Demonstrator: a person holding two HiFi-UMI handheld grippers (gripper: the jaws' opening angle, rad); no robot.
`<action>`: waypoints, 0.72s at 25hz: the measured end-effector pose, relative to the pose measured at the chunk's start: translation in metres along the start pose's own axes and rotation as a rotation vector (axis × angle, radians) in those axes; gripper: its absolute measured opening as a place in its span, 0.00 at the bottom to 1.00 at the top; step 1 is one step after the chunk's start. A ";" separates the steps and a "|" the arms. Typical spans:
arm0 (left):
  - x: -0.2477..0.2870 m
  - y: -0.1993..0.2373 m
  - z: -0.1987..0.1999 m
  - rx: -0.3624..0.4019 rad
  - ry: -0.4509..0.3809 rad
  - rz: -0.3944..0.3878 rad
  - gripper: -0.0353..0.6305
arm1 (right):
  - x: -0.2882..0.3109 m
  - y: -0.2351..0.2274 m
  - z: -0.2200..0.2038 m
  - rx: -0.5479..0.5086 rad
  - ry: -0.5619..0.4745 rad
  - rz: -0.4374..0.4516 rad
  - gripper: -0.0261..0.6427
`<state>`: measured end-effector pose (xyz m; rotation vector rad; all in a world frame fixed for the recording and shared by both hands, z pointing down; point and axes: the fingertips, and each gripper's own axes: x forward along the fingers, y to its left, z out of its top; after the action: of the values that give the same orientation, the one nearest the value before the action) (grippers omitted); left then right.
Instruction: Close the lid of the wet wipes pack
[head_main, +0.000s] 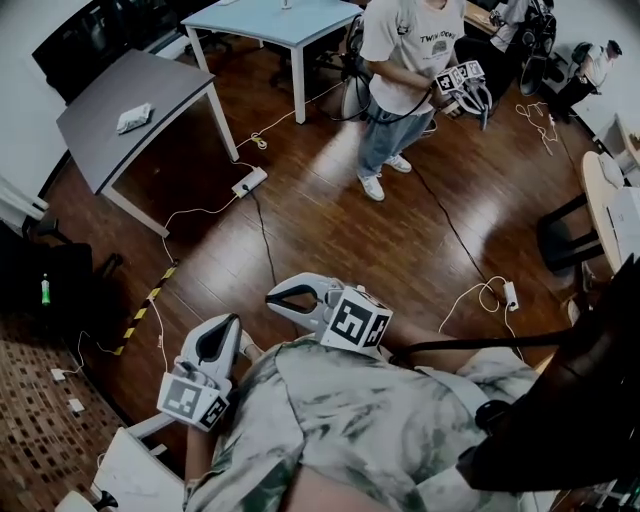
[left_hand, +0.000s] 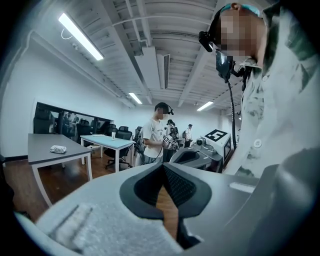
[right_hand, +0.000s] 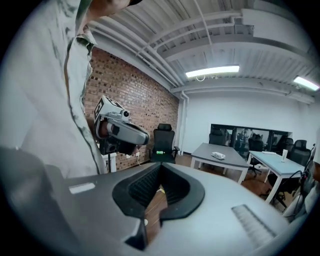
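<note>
left gripper (head_main: 232, 322): lower left-of-centre in the head view, held close to the person's shirt. Jaws pressed together, nothing in them; its own view shows only floor under the tips.
right gripper (head_main: 272, 298): just beside it, lower centre. Jaws also closed and empty.
step: approach, by my read. Lid work not begun, neither tool is near the pack.
floor cables (head_main: 262, 235): mid-frame, between the person and the table.
grey table (head_main: 160, 85): upper left, well apart from both grippers.
wet wipes pack (head_main: 133, 118): lying on that table. Too small to tell how the lid sits.
next move: get over there, spread one set of jaws, press the flap down; the other could steady the pack.
view diff: only the head view gives the floor layout. The gripper views show the pack side-on, and only the right one shows the brick wall (right_hand: 130, 95).
</note>
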<state>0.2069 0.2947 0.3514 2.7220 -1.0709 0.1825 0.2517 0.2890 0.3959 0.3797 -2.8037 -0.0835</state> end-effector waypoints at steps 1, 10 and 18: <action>0.000 -0.001 0.000 0.003 0.000 -0.003 0.06 | 0.000 0.000 0.000 -0.003 0.001 -0.002 0.05; -0.006 -0.002 -0.007 -0.008 0.001 0.011 0.06 | 0.000 0.007 0.003 -0.010 -0.007 0.008 0.05; -0.009 -0.004 -0.017 -0.030 0.004 0.017 0.06 | 0.000 0.013 0.002 -0.018 -0.009 0.017 0.05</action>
<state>0.2019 0.3076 0.3656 2.6861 -1.0866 0.1727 0.2478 0.3017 0.3956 0.3525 -2.8128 -0.1073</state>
